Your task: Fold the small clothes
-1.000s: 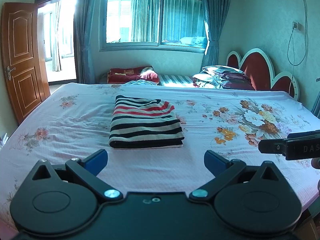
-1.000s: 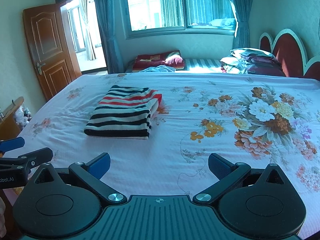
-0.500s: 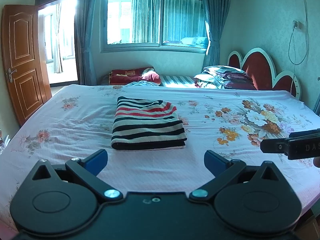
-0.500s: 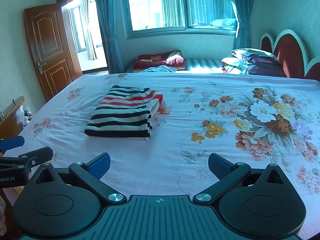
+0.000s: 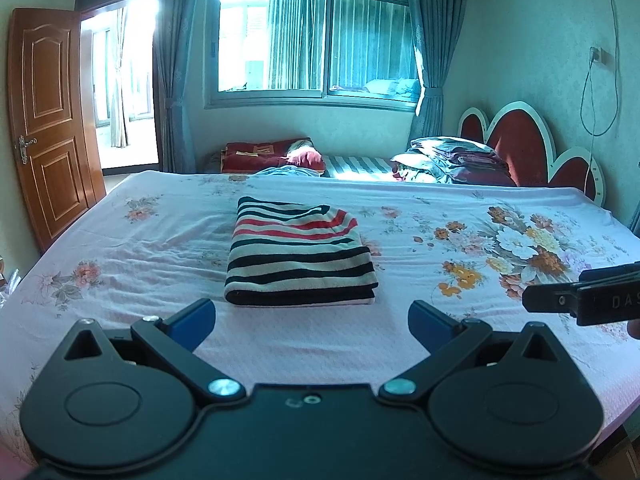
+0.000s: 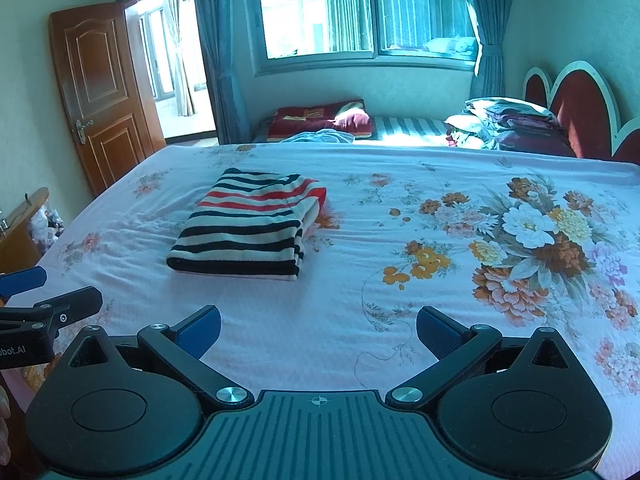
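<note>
Striped garment [image 5: 300,258] lies folded into a compact rectangle on the floral bedsheet [image 5: 480,320], toward the middle of the bed and nearer the door side; in the right wrist view the same garment [image 6: 248,228] shows stacked layers along its right edge. The fold appears complete, though whether the hidden underside is smooth cannot be told from these angles.

Left claw [image 5: 312,318] is spread wide, its blue pads [image 5: 192,318] well apart and holding nothing; it sits low over the near edge of the bed, pointed straight at the garment's near fold. Right claw [image 6: 318,330] is likewise spread and empty, aimed across bare sheet with the garment off to its left. Each claw's tip enters the other's view at the frame edge, so the two are held side by side, level, and clear of the cloth.

Step in hand, as judged: release and inspection. To finish well, keep both claws off the stack so the layers are not dragged askew. If any tidying is wanted, press lightly on the top layer instead of pinching an edge, since a pinch would lift one layer and open the fold.
</note>
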`<state>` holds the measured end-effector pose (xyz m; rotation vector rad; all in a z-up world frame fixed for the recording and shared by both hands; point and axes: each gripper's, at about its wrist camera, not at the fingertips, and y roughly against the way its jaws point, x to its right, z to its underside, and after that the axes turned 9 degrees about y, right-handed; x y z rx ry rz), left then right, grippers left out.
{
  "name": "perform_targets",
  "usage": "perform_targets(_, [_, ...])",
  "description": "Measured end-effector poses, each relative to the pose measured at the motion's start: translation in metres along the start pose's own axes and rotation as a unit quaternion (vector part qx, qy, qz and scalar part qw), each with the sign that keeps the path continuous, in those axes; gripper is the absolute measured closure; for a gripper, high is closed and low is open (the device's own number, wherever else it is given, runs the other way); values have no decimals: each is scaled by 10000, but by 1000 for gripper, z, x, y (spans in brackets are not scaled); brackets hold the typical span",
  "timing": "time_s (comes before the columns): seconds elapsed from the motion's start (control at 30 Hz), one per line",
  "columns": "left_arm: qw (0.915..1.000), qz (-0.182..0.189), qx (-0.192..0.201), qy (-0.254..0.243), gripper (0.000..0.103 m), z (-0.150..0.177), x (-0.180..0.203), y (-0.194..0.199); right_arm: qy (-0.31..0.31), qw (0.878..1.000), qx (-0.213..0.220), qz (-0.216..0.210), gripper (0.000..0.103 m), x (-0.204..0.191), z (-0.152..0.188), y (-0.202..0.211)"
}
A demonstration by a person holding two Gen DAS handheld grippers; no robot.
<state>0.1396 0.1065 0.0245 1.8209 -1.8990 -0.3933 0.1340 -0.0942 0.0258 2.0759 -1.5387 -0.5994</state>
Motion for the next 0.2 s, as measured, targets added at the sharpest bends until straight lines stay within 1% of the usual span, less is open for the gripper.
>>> perform_targets(0.2, [10000,-55,-44,31,0,-1,-1,-3,32,10000,-11,-44,0,4,0,-5])
